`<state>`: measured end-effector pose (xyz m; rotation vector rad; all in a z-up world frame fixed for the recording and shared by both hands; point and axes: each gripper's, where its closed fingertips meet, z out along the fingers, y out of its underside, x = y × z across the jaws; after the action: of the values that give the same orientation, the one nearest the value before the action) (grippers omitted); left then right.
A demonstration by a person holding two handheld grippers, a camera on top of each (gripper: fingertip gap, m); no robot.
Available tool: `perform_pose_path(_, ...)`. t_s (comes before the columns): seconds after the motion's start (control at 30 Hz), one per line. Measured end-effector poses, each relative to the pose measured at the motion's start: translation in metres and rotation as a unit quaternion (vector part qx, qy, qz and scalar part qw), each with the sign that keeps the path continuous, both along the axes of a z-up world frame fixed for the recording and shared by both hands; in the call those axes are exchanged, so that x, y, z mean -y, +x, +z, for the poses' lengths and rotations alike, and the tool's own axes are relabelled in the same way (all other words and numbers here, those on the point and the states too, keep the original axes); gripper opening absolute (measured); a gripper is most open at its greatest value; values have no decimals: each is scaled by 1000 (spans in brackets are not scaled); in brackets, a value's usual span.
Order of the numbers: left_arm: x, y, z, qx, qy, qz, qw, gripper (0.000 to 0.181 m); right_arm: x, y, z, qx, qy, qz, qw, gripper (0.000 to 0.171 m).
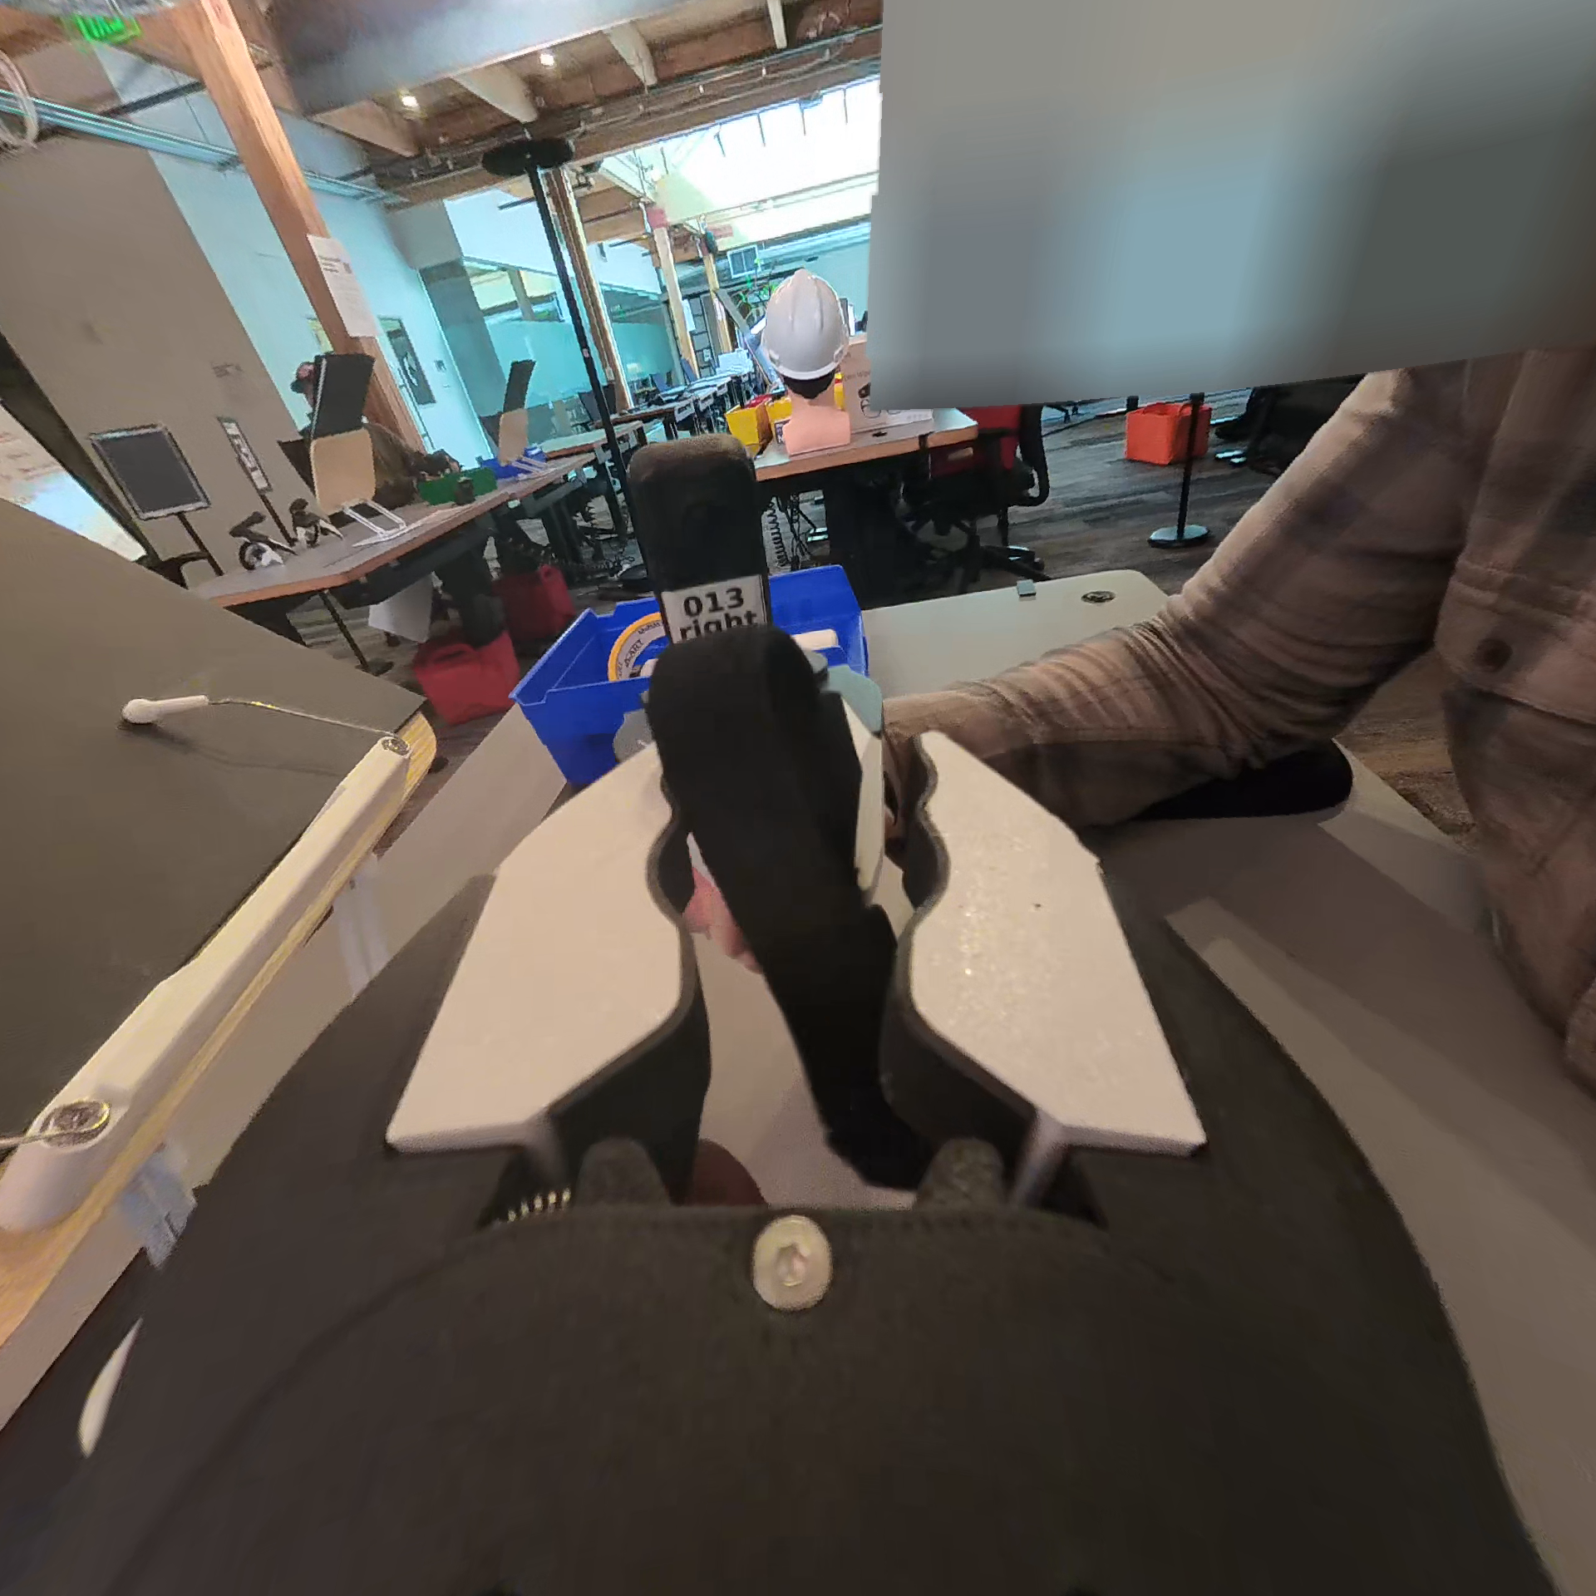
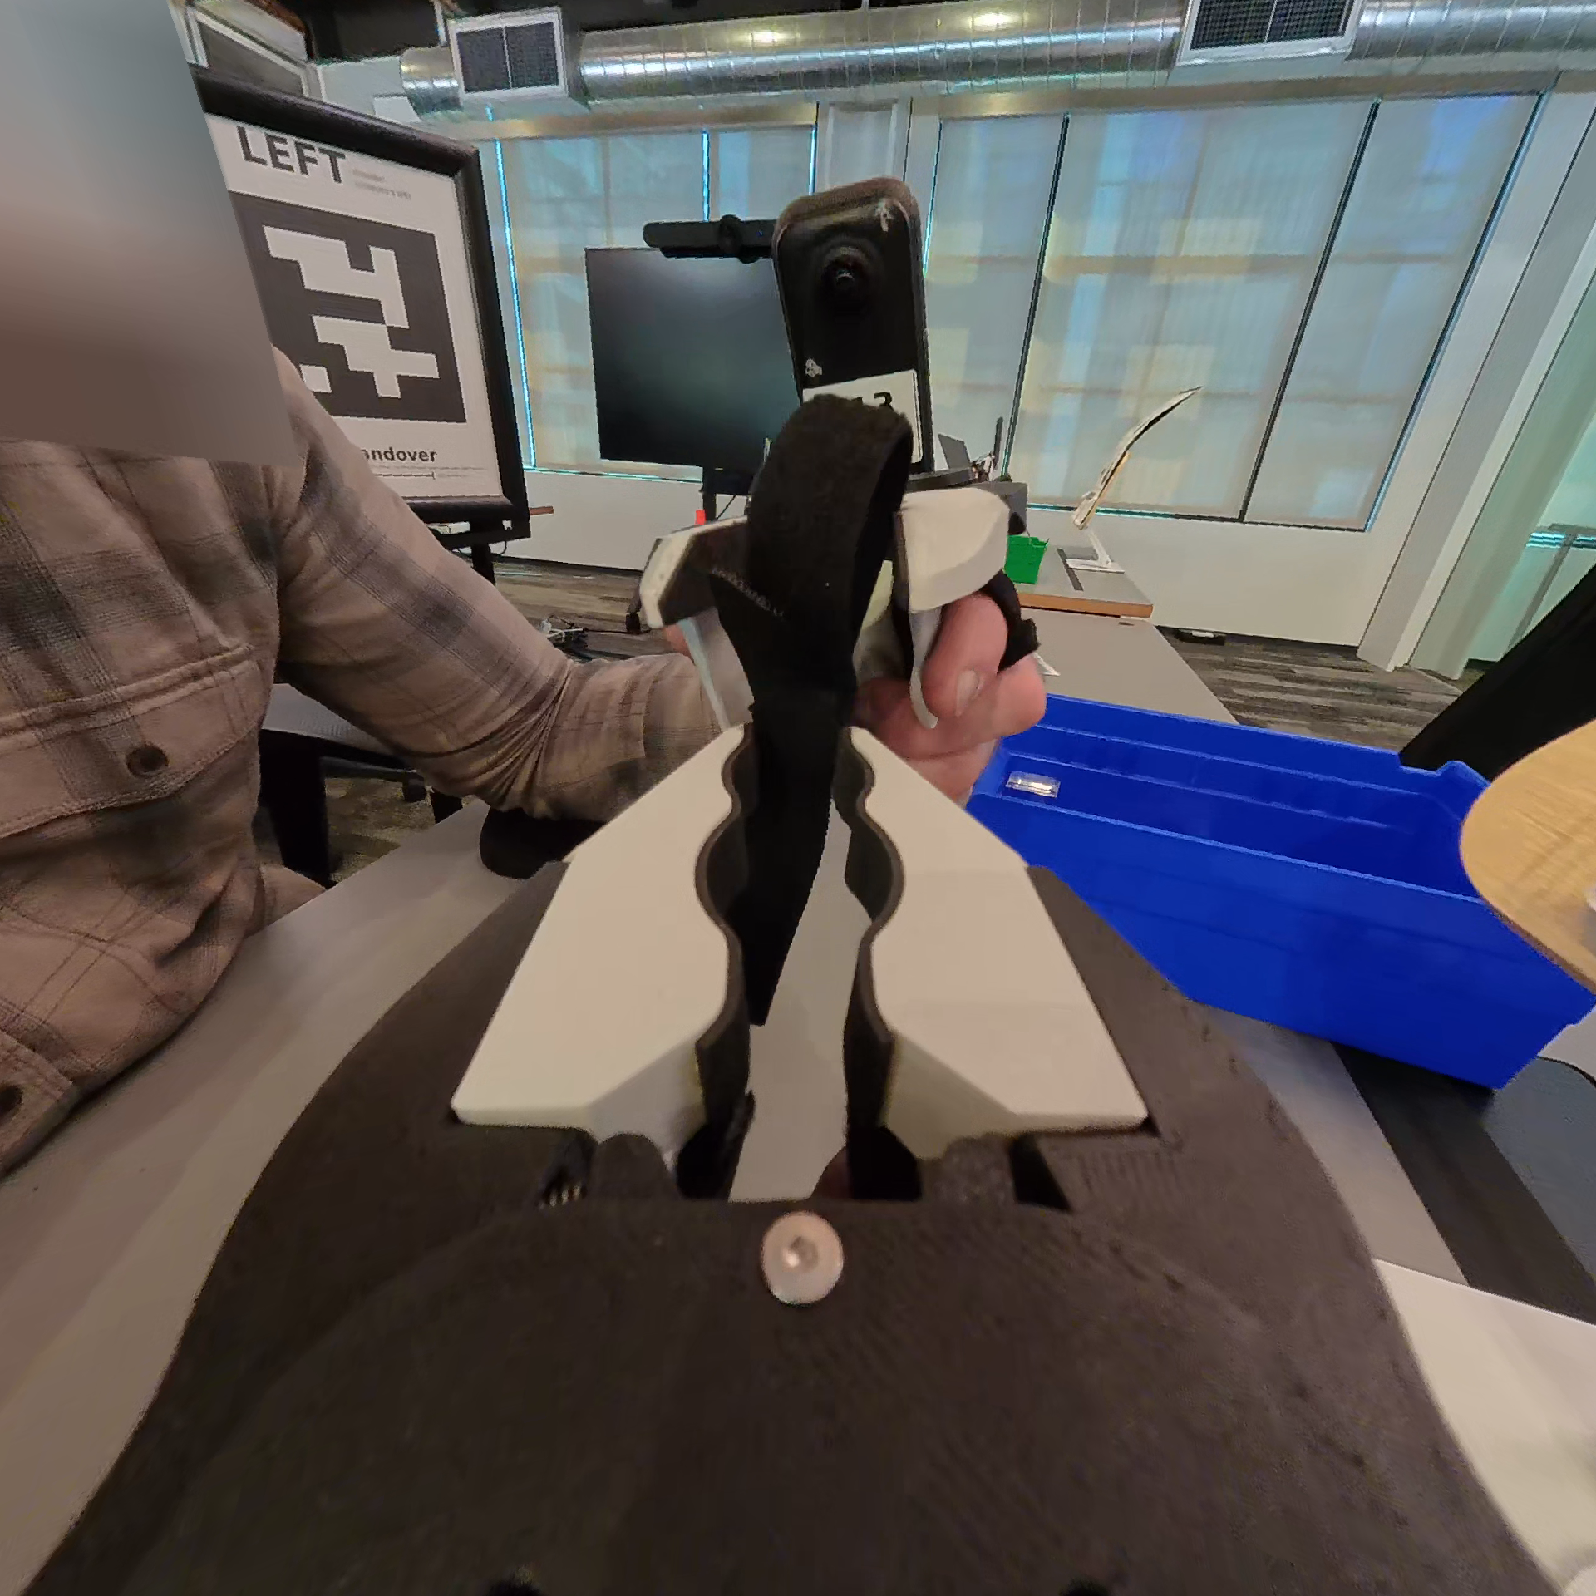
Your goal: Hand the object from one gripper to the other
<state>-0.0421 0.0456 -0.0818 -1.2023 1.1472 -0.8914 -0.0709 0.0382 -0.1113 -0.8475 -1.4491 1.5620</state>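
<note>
Blue bin (image 2: 1278, 872) on grey table (image 1: 993, 622), dark monitor (image 2: 682, 354), white hard hat (image 1: 805, 324)

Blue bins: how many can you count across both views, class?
1. The blue bin stands on the table past the jaws in the left wrist view; the right wrist view shows it at right. Others may be hidden.

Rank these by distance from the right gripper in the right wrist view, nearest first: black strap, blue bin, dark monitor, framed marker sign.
1. Black strap: pinched between the right gripper fingers.
2. Blue bin: on the table, just to the right.
3. Framed marker sign: on a stand to the left, behind the person's sleeve.
4. Dark monitor: straight ahead, by the windows.
</note>
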Motion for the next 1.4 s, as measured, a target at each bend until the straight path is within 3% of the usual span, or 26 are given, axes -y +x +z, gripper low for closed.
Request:
perform_pose_path(0.23, -5, 12, -9, -17, 14, 25, 999, 41, 5, -9, -11, 30, 15, -3, 999, 14)
perform_pose_path(0.4, -5, 17, -14, -38, 34, 34, 998, 22, 2, -12, -12, 36, 11, -9, 999, 15)
perform_pose_path(0.57, -14, 12, -10, -30, 41, 64, 997, 21, -8, -15, -9, 34, -4, -33, 999, 18)
perform_pose_path(0.7, -27, 1, 1, 0, 41, 103, 994, 17, -24, -16, -3, 19, -22, -72, 997, 27)
perform_pose_path(0.77, -37, -8, 7, 23, 33, 132, 990, 16, -32, -15, 2, 6, -21, -93, 995, 42)
perform_pose_path(0.9, -56, -30, 19, 81, -12, 180, 980, 16, -42, -20, -3, 12, 77, -166, 983, 56)
perform_pose_path(1.0, -69, -47, 24, 125, -58, 210, 968, 15, -43, -30, -19, 31, 251, -235, 939, 70)
perform_pose_path(1.13, -78, -63, 30, 185, -112, 217, 952, 16, -47, -43, -35, 34, 468, -309, 827, 78)
perform_pose_path(1.27, -81, -69, 33, 233, -150, 210, 938, 15, -60, -48, -27, 13, 532, -396, 748, 68)
perform_pose_path(1.4, -83, -65, 29, 251, -174, 205, 930, 15, -62, -45, -10, -14, 556, -448, 700, 63)
